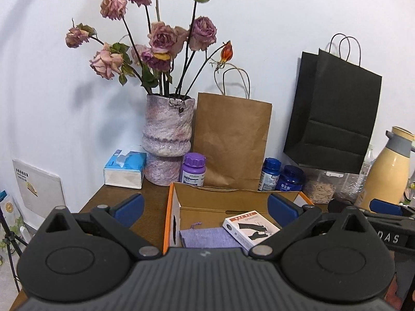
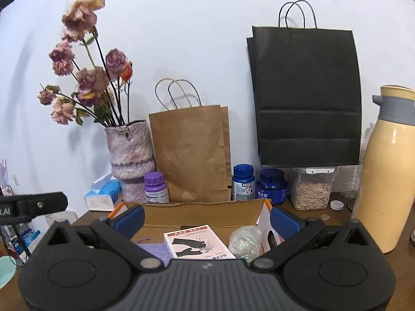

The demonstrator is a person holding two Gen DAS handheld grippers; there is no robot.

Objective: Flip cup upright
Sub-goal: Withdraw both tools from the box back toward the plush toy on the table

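Leaning on the white wall are the black paper bag (image 2: 308, 98) and, left of it, the brown paper bag (image 2: 192, 150), both upright at the back of the wooden table (image 1: 153, 207). Next down in size are the mottled pink vase (image 1: 167, 140) of dried roses (image 1: 163, 39) at back left and a cream thermos (image 2: 384, 181) standing at far right. An open cardboard box (image 2: 202, 211) with orange outer sides sits mid-table, straight ahead of both tools. Left gripper (image 1: 205, 207) has its blue pads spread wide with nothing between them, and the right gripper (image 2: 207, 219) is spread the same and empty. Smaller stuff: a blue tissue box (image 1: 124, 168) just beside the vase, a clear seed container (image 2: 311, 191) under the black bag, a purple bottle (image 1: 193, 169), and two blue bottles (image 2: 242, 184) in front of the brown bag. Inside the box lie a small printed carton (image 2: 197, 242), a purple pouch (image 1: 207, 238) and crumpled plastic (image 2: 245, 238). The cup (image 2: 6, 269) is only a mint-green curved sliver at the far left edge of the right wrist view (cropped, so I can't tell whether it is upright or tipped), well apart from both grippers.
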